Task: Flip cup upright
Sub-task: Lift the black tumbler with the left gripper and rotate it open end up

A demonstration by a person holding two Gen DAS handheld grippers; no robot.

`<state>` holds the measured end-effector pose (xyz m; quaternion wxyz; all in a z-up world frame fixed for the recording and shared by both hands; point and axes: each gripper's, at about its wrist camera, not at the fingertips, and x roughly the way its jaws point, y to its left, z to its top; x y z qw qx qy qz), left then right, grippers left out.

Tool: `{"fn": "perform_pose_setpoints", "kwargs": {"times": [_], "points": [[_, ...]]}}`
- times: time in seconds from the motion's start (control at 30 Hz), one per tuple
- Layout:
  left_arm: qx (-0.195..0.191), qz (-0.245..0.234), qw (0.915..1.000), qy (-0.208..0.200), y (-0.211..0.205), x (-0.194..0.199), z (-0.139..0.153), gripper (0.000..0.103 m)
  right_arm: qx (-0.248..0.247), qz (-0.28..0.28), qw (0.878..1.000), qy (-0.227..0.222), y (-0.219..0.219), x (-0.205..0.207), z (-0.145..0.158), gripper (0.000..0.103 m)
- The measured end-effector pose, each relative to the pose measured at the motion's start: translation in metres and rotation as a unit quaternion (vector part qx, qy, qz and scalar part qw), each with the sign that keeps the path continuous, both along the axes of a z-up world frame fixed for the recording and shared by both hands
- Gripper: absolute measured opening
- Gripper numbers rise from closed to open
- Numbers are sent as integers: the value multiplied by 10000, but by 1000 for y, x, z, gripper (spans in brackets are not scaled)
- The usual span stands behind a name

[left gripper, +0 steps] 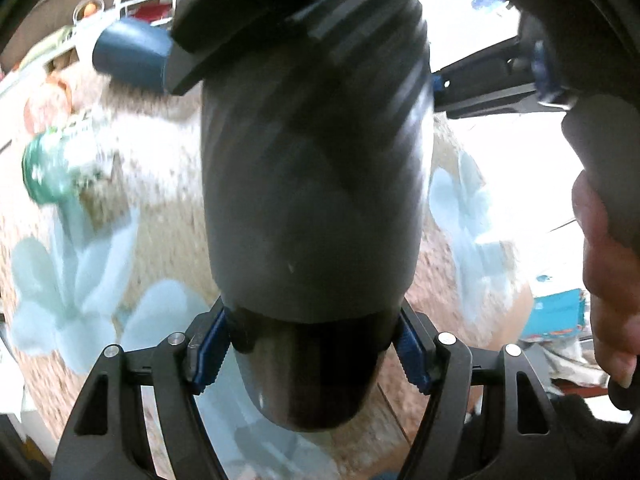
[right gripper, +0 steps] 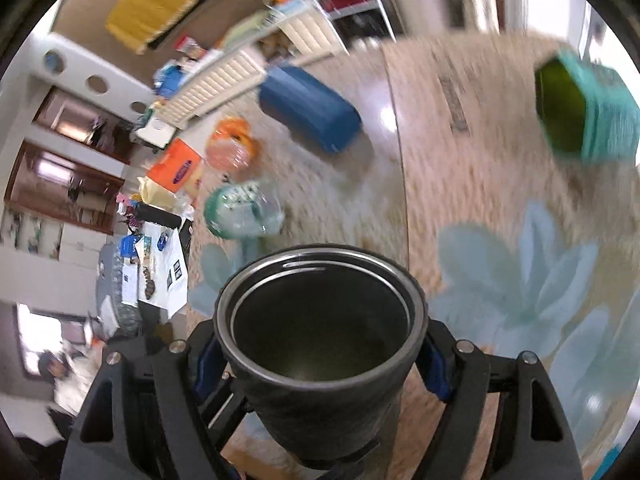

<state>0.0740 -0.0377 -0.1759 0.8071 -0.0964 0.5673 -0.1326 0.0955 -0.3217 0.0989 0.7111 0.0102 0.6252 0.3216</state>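
The left gripper (left gripper: 310, 354) closes its blue-padded fingers (left gripper: 210, 354) on the shiny metal base of a tall dark grey cup (left gripper: 316, 184), which fills the middle of the view and stretches away. At the cup's far end the right gripper (left gripper: 320, 20) is blurred. Below lies a beige counter (left gripper: 160, 152) with pale blue flowers. A blue cylinder (left gripper: 132, 52) lies far left.

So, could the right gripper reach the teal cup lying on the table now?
Probably not yet. The right gripper is shut on the dark cup, which fills its jaws, and the left gripper holds its base. The teal cup lies farther off on its side; the dark cup must be released first.
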Motion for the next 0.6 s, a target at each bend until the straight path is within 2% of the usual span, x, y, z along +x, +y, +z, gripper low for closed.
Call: {"fn": "perform_pose_setpoints", "kwargs": {"times": [0.17,0.27,0.4,0.5,0.6], "points": [[368,-88,9985,-384,-10,-19,-7,75,393,44,9986,-357,-12,-6,-11,76],[529,27,9974,-498,-21,-38,-15,75,525,120,9975,-465,-11,-15,-15,76],[572,181,9959,-670,-29,-48,-21,75,721,241,9952,-615,-12,-27,-16,76],[463,227,9955,-793,-25,-55,-24,75,794,337,9933,-776,-9,-35,-16,76],[417,257,9952,-847,-24,-68,-26,76,823,492,9896,-1073,-5,-51,-11,76]]}}
